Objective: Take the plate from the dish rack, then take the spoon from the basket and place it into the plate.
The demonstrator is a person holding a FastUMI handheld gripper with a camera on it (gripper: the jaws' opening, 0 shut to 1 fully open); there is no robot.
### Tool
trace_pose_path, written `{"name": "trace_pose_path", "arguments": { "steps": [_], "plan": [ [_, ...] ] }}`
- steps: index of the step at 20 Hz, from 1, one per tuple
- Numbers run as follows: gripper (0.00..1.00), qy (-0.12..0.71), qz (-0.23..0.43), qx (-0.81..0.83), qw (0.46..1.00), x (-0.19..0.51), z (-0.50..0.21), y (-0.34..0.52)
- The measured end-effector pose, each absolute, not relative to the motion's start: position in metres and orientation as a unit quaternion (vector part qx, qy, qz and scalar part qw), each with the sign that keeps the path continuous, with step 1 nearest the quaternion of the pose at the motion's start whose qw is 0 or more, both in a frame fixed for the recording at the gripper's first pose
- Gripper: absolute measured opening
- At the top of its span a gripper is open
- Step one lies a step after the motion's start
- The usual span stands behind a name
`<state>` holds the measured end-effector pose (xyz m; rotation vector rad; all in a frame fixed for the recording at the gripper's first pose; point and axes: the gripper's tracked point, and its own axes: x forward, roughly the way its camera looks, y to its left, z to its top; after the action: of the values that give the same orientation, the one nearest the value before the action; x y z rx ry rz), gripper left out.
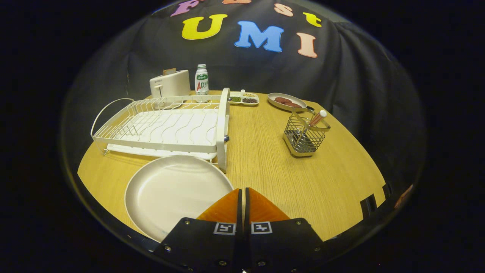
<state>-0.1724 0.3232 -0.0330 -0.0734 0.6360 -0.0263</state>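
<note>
The white plate lies flat on the wooden table, just in front of the white dish rack. Its right edge runs under my left finger. My gripper hovers low over the table's near edge; its fingers are shut, with only a thin slit between them and nothing held. Beyond the fingers to the right stands the wire basket. The spoon leans in it, its wooden handle with a pale tip sticking out at the top.
Behind the rack stand a white toaster and a small bottle. A divided dish of seasonings and a plate of dark food sit at the table's far edge. Bare tabletop lies between the plate and the basket.
</note>
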Motion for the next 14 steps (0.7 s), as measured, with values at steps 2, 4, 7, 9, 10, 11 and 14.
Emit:
{"name": "trace_pose_path", "arguments": {
  "steps": [2,4,7,9,10,11,14],
  "plan": [
    [0.01,0.301,-0.024,-0.040,0.953,-0.168,-0.021,0.315],
    [0.01,0.290,-0.039,-0.043,0.955,-0.166,-0.008,0.306],
    [0.01,0.271,-0.056,-0.049,0.960,-0.159,0.015,0.293],
    [0.04,0.258,-0.071,-0.053,0.962,-0.152,0.032,0.282],
    [0.09,0.252,-0.076,-0.050,0.963,-0.150,0.039,0.278],
    [0.13,0.248,-0.084,-0.047,0.964,-0.147,0.045,0.273],
    [0.26,0.242,-0.105,-0.041,0.964,-0.134,0.057,0.259]
  ]
}}
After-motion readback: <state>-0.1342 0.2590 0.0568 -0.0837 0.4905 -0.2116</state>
